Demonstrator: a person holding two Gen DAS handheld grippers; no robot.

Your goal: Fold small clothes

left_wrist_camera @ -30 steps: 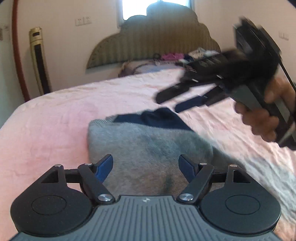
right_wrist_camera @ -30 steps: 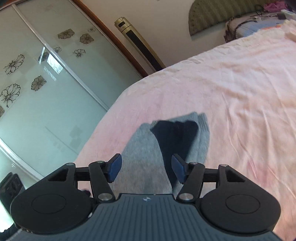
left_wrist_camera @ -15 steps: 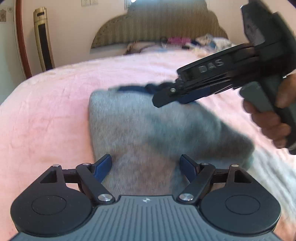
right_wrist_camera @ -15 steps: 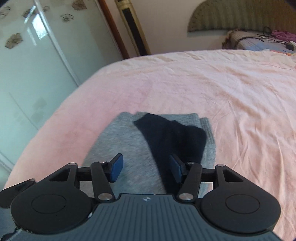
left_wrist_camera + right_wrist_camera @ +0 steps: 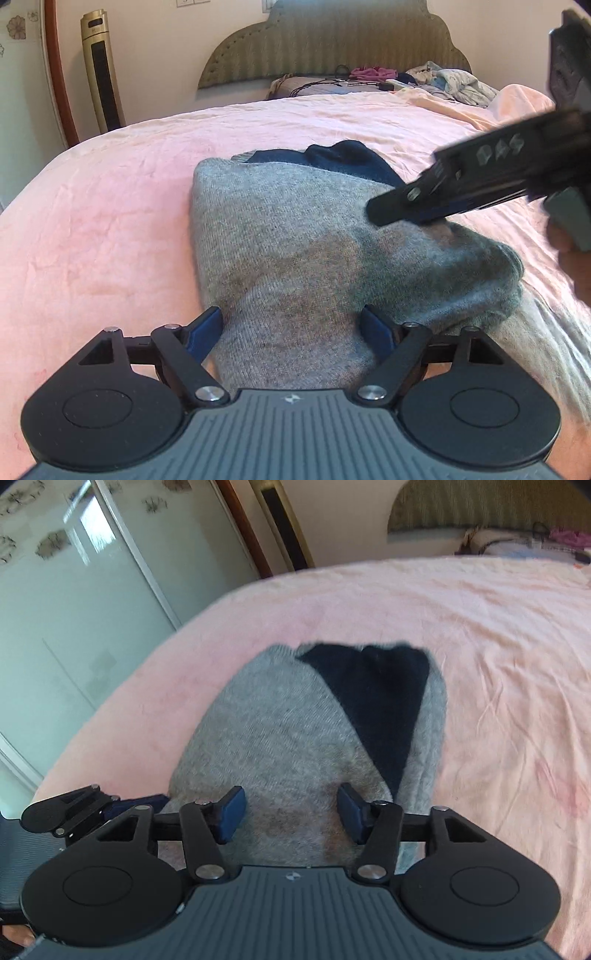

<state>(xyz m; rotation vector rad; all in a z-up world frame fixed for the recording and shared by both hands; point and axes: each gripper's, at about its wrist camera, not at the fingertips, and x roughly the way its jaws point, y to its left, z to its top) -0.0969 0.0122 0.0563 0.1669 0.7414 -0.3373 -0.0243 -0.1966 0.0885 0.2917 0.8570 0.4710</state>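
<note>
Two claws worked over a grey knitted garment with a dark navy panel (image 5: 295, 236), lying near the middle of the pink bed cover (image 5: 92, 206). It looked partly folded, one near end still bunched. The left claw (image 5: 291, 325) stood wide astride its near edge; the right claw (image 5: 291, 808) was closing over it, pads not yet pressing. Open bed lay all around.

A bedroom: pink-covered bed (image 5: 110, 221), padded headboard (image 5: 332, 40), sliding wardrobe (image 5: 74, 609).
</note>
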